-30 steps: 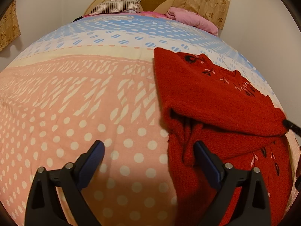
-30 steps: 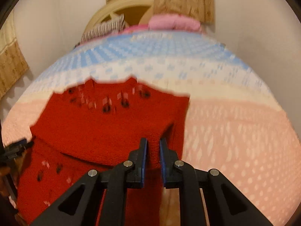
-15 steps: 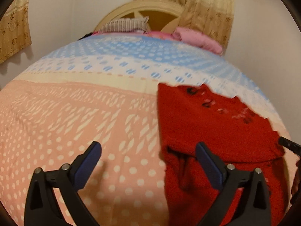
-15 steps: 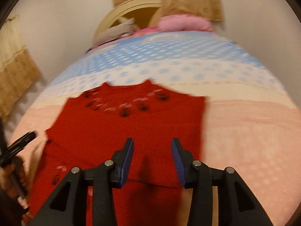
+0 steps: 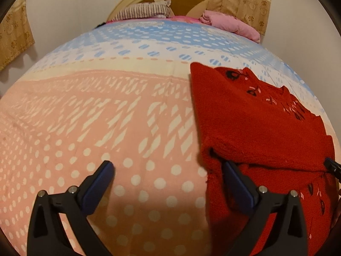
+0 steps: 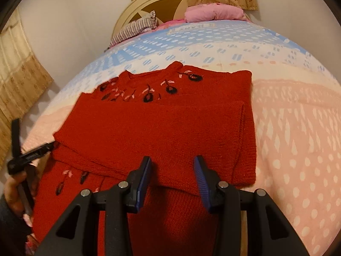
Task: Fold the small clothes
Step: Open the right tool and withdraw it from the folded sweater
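Observation:
A small red knitted sweater [image 6: 162, 128] with dark embroidered flowers at the neck lies on the bed, its sleeves folded across the body. It also shows at the right of the left wrist view [image 5: 260, 132]. My right gripper [image 6: 172, 170] is open and empty, just above the sweater's folded edge. My left gripper [image 5: 168, 175] is open wide and empty over the sheet, its right finger [image 5: 236, 183] at the sweater's left edge. The left gripper's tip shows at the left of the right wrist view [image 6: 32, 154].
The bed sheet [image 5: 106, 117] is pink with white dots, then cream and blue bands farther back. A striped pillow [image 5: 142, 10], a pink blanket [image 5: 232, 24] and a curved headboard [image 6: 149, 2] stand at the far end. Walls and curtains close both sides.
My right gripper opened and let go of the folded sleeve, then drew back a little. My left gripper stayed open and shifted slightly by the sweater's left edge.

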{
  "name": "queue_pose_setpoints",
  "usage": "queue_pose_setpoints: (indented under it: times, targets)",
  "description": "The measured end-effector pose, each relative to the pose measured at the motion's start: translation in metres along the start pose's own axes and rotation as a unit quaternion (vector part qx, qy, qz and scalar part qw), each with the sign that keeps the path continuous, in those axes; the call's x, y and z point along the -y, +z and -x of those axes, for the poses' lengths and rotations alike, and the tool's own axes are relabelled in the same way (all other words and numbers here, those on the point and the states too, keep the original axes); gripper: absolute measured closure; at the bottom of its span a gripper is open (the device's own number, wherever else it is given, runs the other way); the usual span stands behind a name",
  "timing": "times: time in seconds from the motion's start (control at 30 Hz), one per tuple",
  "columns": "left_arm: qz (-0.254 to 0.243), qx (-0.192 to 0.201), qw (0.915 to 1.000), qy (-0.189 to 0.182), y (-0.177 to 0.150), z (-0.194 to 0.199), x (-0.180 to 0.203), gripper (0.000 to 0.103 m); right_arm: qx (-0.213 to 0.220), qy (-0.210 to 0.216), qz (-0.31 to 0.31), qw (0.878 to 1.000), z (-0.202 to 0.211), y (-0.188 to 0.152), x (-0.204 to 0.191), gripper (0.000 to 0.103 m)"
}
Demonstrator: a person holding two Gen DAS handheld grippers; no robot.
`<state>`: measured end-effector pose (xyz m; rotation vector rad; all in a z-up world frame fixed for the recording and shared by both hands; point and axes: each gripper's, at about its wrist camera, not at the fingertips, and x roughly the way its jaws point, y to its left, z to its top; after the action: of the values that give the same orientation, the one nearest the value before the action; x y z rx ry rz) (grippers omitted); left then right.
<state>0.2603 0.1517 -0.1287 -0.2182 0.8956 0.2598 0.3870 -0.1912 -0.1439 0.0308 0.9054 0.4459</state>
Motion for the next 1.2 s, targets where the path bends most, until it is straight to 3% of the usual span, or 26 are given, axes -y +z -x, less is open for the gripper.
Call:
queue_pose_setpoints:
  times: [0.13,0.37,0.8,0.93,1.2]
  targets:
    - [-0.016,0.035,0.9992,0.008,-0.004,0.013,0.006,0.000,-0.002,-0.023,0.022,0.999,-0.001,0.000,-0.008,0.058]
    - [-0.026,0.061,0.9977,0.009,-0.004,0.022,0.008,0.000,0.003,-0.007,0.010,1.000,0.001,-0.002,-0.003,0.058]
    - [-0.059,0.060,0.9965,0.000,-0.013,0.034,0.022,0.000,0.009,-0.014,0.013,1.000,0.008,-0.002,-0.005,0.057]
    - [-0.071,0.057,0.9959,-0.004,-0.022,0.041,0.028,0.000,0.022,-0.020,0.026,0.999,0.019,-0.007,-0.014,0.045]
    - [-0.082,0.046,0.9954,-0.018,-0.039,0.055,0.035,0.000,0.032,-0.020,0.033,0.999,0.042,-0.024,-0.025,0.044]
